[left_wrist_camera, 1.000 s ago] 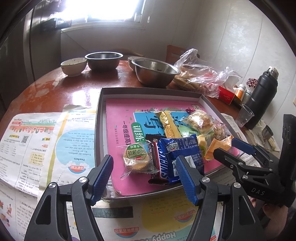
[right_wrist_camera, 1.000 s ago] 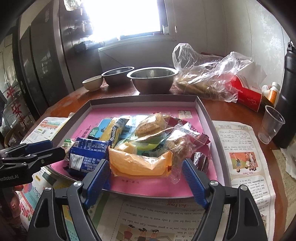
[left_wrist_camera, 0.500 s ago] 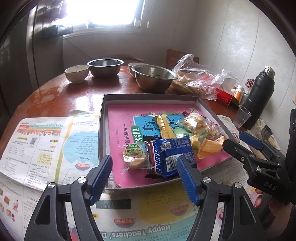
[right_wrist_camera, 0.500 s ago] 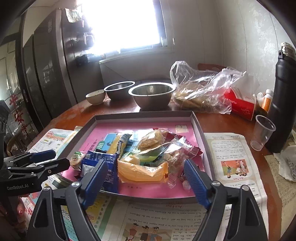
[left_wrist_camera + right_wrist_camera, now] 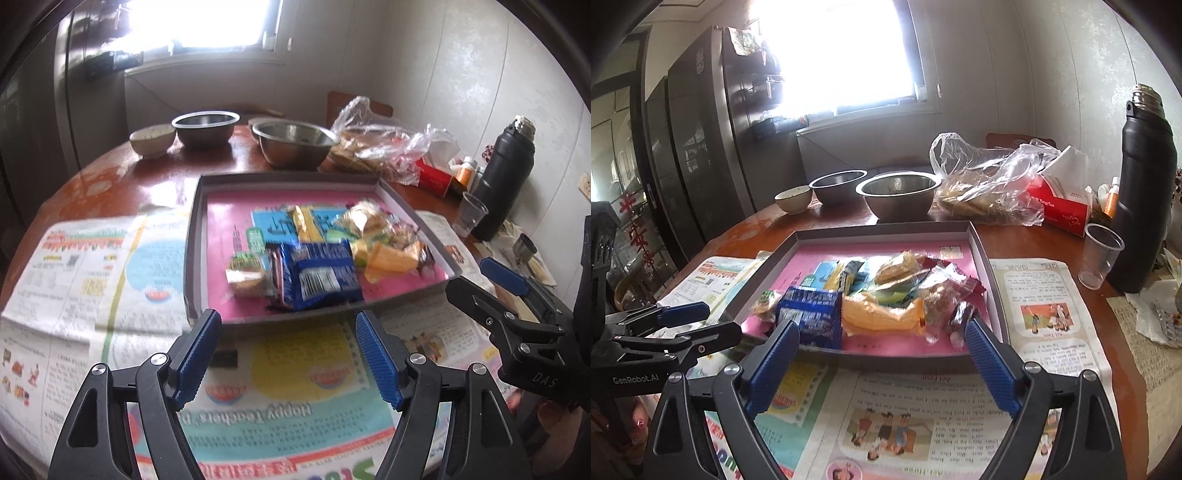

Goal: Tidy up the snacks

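**Both grippers open above the newspaper, snacks piled in the tray**

Left gripper (image 5: pixel 288 328) hangs over the newspaper (image 5: pixel 295 373) just short of the near rim of the grey tray (image 5: pixel 194 236), its blue pads spread with nothing between them. Right gripper (image 5: pixel 881 338) sits at the same near edge, a little further right; its jaws have just been opening and stand wide, also empty.

Every snack lies inside the tray, on its pink lining, bunched toward the near right part. A blue packet (image 5: pixel 319 275) is frontmost, with a small round green-labelled biscuit pack (image 5: pixel 243 273) just left of it and an orange packet (image 5: pixel 882 314) on its right. Clear-wrapped pastries (image 5: pixel 897 267) and a yellow bar (image 5: pixel 304 223) lie behind (the left view is blurred, so labels are unreadable).

Beyond the tray stand two steel bowls (image 5: pixel 899 194), a small ceramic bowl (image 5: pixel 152 138) and a clear plastic bag (image 5: pixel 986 184). A black flask (image 5: pixel 1145 192) and plastic cup (image 5: pixel 1100 254) are to the right.
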Demonstrator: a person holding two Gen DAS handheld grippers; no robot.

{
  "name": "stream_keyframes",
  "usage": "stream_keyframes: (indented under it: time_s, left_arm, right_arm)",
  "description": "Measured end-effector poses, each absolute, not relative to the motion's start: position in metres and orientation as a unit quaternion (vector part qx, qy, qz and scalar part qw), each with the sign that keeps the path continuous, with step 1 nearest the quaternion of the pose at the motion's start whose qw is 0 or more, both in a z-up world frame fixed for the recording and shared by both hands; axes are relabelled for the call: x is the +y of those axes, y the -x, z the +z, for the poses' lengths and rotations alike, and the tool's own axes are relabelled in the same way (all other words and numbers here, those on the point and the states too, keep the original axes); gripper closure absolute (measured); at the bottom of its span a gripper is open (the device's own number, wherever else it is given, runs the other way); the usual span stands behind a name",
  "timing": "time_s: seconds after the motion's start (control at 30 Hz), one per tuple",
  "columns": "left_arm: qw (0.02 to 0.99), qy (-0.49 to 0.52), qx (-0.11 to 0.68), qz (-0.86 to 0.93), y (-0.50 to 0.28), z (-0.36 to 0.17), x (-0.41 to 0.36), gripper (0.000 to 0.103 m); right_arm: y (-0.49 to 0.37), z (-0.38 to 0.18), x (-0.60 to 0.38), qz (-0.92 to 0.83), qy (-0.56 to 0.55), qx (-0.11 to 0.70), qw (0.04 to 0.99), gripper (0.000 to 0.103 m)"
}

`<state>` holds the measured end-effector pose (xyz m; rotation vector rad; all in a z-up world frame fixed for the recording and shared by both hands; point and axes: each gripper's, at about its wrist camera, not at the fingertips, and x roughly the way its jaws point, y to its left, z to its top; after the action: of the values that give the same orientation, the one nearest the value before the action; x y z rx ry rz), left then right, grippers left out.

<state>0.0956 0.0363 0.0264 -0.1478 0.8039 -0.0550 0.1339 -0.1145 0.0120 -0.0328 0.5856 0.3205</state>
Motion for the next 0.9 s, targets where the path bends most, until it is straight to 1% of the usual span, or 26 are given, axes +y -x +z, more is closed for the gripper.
stream_keyframes:
  time_s: [0.13, 0.4, 0.63, 0.9]
  left_arm:
    - [0.911, 0.071, 0.405, -0.029, -0.082, 0.018, 0.026, 0.026]
    - [0.909, 0.085, 0.408, -0.021, -0.055, 0.012, 0.018, 0.026]
    - [0.906, 0.071, 0.417, -0.016, -0.039, 0.005, 0.012, 0.026]
    - [0.910, 0.061, 0.409, -0.019, -0.030, 0.009, 0.009, 0.026]
  right_arm:
    - [-0.121, 0.007, -0.119, 0.160, 0.015, 0.294, 0.942, 0.011]
    - [-0.092, -0.006, -0.122, 0.168, 0.006, 0.309, 0.936, 0.011]
    - [-0.068, -0.012, -0.125, 0.161, 0.002, 0.302, 0.940, 0.010]
    - [-0.053, -0.021, -0.120, 0.163, 0.007, 0.311, 0.936, 0.010]
